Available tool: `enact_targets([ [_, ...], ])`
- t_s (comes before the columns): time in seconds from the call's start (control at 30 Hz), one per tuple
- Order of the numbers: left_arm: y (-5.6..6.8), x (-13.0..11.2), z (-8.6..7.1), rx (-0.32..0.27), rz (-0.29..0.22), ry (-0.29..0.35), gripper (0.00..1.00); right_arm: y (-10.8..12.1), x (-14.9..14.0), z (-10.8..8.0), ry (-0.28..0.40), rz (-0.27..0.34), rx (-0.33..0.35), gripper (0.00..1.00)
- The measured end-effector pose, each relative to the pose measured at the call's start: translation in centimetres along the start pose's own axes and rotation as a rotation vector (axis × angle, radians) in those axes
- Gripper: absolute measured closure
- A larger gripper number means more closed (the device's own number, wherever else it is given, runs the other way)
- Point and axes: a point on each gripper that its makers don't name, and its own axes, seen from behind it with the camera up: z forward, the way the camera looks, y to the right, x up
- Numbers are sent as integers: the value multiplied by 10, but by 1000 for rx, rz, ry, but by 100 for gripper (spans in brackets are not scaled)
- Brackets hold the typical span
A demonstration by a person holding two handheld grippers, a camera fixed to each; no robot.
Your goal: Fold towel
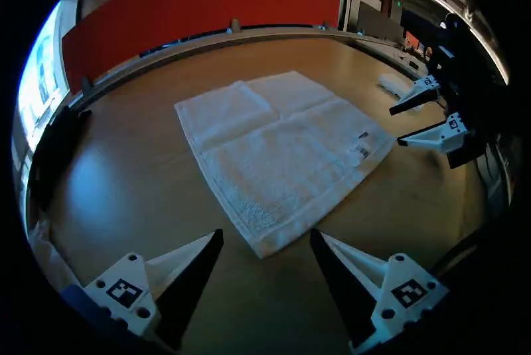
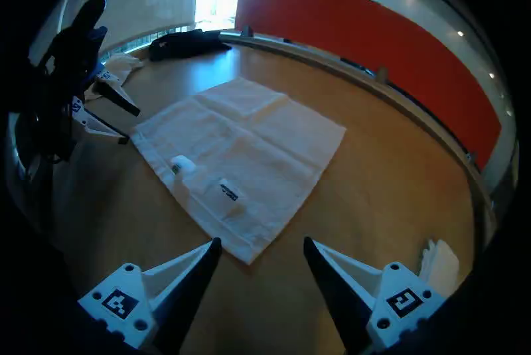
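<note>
**Towel flat on table, both grippers open & empty**

Towel (image 1: 285, 149) lay spread on the wood table (image 1: 133, 176), white, roughly square, set corner-on in both views. Crease lines split it into quarters. The quarter at 11 o'clock in the left gripper view looked like a separate layer, but couldn't tell for sure. Small label (image 1: 362, 149) sat near the towel's 3 o'clock edge.

L gripper (image 1: 265, 235) was at 6 o'clock in its own view. Its fingers were spread wide w/ nothing between them, and the towel's nearest corner was just beyond the tips. Contact w/ the cloth couldn't be told.

R gripper (image 2: 261, 241) was the same: 6 o'clock in the right gripper view, wide open, holding nothing, a towel corner just ahead of the tips.

Each gripper showed in the other's view. The R one was at 3 o'clock of the left gripper view, near the towel's edge, tips apart. The L one was at 9–10 o'clock of the right gripper view, also open.

Red panel (image 1: 199, 10) ran behind the table's far edge at 12 o'clock. Dark bundle (image 2: 189, 43) sat on the table at 11 o'clock in the right gripper view.
</note>
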Motion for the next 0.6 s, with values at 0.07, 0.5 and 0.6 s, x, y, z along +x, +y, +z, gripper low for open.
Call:
enact_targets([
  [0.07,2,-4,1,-5,5,-12,9,-3,-4,1,-9,1,16,13],
  [0.5,5,-11,3,-3,8,-38,25,-7,-10,9,-26,-1,45,28],
  [0.6,4,-12,4,2,13,-38,25,-9,-11,11,-28,-2,50,31],
])
